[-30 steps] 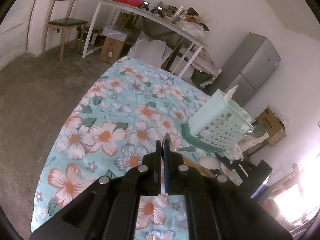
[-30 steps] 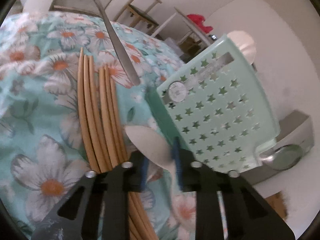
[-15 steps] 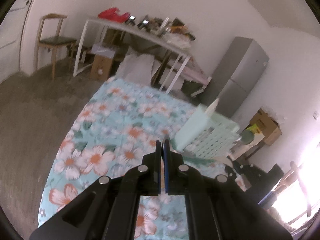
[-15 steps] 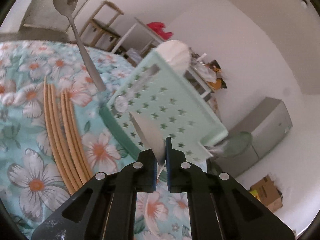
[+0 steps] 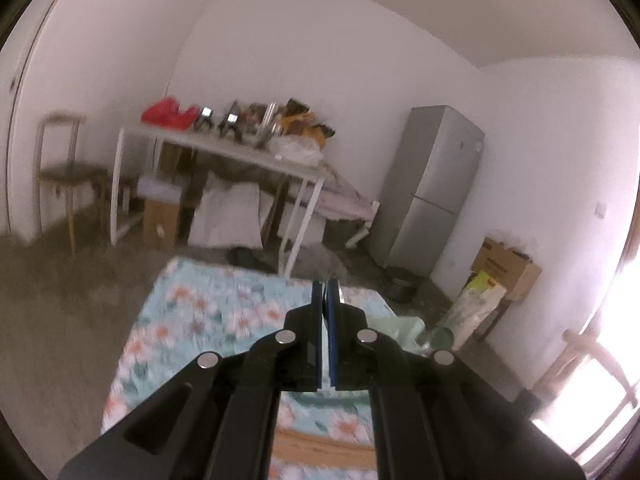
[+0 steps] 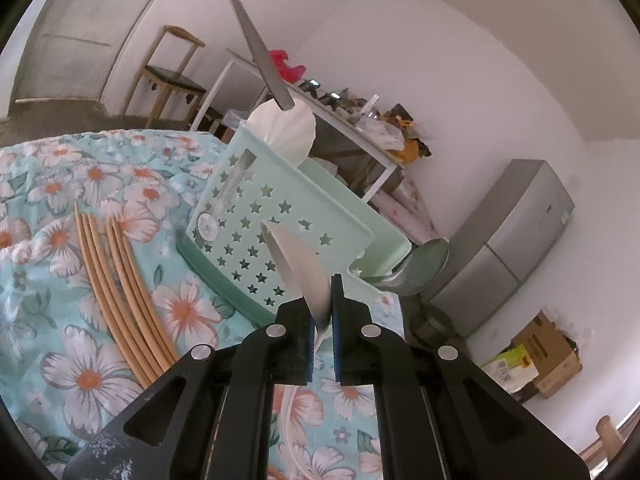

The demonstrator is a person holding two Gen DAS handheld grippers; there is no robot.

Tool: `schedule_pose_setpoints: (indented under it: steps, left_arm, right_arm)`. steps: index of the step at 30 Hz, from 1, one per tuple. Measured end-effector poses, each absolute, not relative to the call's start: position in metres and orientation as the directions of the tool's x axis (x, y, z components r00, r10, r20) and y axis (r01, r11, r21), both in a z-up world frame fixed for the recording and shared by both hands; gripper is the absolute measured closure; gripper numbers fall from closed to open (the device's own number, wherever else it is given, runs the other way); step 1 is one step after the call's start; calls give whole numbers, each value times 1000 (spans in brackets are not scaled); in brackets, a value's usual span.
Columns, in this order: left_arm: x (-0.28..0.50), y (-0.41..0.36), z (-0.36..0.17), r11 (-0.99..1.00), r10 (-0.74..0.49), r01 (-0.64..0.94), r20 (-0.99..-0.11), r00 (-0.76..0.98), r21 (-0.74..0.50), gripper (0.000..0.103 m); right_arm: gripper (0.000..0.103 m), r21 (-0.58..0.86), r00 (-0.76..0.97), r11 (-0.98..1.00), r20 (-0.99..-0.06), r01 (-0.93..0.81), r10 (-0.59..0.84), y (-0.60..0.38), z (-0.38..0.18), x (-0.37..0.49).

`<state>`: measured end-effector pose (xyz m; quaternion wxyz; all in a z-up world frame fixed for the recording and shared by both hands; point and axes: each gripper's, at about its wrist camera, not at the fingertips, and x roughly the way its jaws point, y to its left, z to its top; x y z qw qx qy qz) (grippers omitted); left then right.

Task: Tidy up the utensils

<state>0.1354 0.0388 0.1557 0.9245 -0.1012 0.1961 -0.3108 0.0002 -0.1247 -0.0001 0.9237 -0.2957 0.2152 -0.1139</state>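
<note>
A second ago my left gripper (image 5: 325, 292) looked down on the flowered cloth (image 5: 192, 320) and the mint utensil basket (image 5: 400, 326). Now it has risen and looks across the room, and only a small blurred corner of the basket shows at its right. My right gripper (image 6: 322, 300) a second ago lay low over the cloth with the white spoon (image 6: 300, 264) loose between wider fingers. The fingers have since closed on the spoon and lifted it off the cloth, in front of the basket's star-punched wall.

The left fingers (image 5: 317, 320) are clenched, blue pads almost together, with a thin pale strip pinched between them. The right fingers (image 6: 338, 304) are nearly closed, grasping the white spoon near the base of its bowl. The bowl stands up and leans left, and the handle hangs down below the pads.

The right view shows what the left does not: a metal spoon (image 6: 256, 40) hanging from the upper edge, bowl up, its handle end just over a white scoop (image 6: 286, 128) that stands in the basket. It also shows the wooden chopsticks (image 6: 116, 280) lying on the cloth left of the basket, and a green ladle (image 6: 424, 264) at its right end. The left view shows more of the far white table (image 5: 224, 148) and the grey fridge (image 5: 432, 188).
</note>
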Motion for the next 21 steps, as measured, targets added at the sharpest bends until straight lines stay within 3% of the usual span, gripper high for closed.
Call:
schedule_pose_setpoints:
  steps: [7,15,21]
  left_arm:
    - [140,-8,168,825,-561,558,-254,788,-91,102]
    - [149,-55,149,841,-465,516,-272,842,159,102]
    - [159,-75,132,821,-453,525,-302,839,226,101]
  right_arm:
    - [98,-578,883,811,-327,93,-335,-130,-2,6]
    - [98,-570,886,815,-321,103,-336,-134,2,3]
    - [98,-565,885,818,-320,109,-339,-137,1,4]
